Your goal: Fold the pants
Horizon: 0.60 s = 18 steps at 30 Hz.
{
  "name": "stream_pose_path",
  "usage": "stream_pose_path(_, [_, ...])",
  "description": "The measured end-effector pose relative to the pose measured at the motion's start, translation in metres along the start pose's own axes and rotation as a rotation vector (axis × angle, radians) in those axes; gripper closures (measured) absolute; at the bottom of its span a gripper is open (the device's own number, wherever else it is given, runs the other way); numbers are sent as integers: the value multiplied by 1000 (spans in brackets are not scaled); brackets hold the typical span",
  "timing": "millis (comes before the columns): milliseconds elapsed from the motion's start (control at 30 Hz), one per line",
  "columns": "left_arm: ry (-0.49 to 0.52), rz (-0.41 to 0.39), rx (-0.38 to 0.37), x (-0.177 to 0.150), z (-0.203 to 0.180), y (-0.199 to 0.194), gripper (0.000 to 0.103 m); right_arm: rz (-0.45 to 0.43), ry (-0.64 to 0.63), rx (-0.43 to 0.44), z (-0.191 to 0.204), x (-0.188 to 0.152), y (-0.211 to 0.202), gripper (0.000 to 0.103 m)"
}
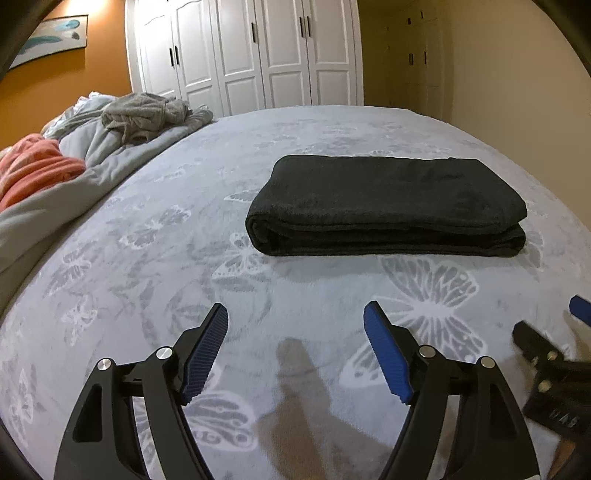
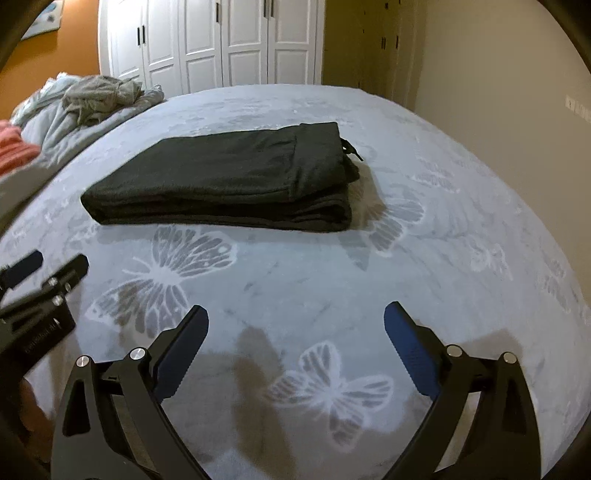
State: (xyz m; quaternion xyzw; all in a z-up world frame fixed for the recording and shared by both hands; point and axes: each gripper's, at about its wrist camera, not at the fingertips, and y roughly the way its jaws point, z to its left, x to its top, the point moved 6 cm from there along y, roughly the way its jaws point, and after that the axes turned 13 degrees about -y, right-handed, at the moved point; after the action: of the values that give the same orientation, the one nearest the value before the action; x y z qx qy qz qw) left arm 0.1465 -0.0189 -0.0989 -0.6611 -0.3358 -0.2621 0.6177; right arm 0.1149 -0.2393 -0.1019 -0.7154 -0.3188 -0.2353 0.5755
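My left gripper (image 1: 295, 314) and right gripper (image 2: 295, 314) both hang spread wide, empty — the dark pants (image 1: 384, 206) sit folded in a neat stack on the butterfly-print bedspread (image 1: 314, 295), well ahead of my fingers.

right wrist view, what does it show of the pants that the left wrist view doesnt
Only the right wrist view shows the pants' waistband end with a drawstring, plus the left gripper at its edge. Only the left wrist view shows the rolled fold and the picture in full. Both show the folded pants on the bed, both grippers open, and the wardrobe.
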Motion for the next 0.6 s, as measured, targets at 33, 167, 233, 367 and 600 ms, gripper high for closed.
stream_pose_path(33, [-4,2,-2,0,1,1,30,1,-5,-2,1,0,0,9])
stream_pose_path(167, [4,-1,-7,0,-1,1,30,-10,4,-9,-1,1,-1,9])
stream_pose_path(233, [18,-7,-8,-1,-4,0,30,-8,18,-4,-3,0,0,9])
stream_pose_path(367, [34,-19,-7,-1,-7,-1,30,-6,46,1,-8,0,1,9])
stream_pose_path(600, [39,-26,-9,-2,-9,-3,30,-11,48,-1,-9,1,1,8])
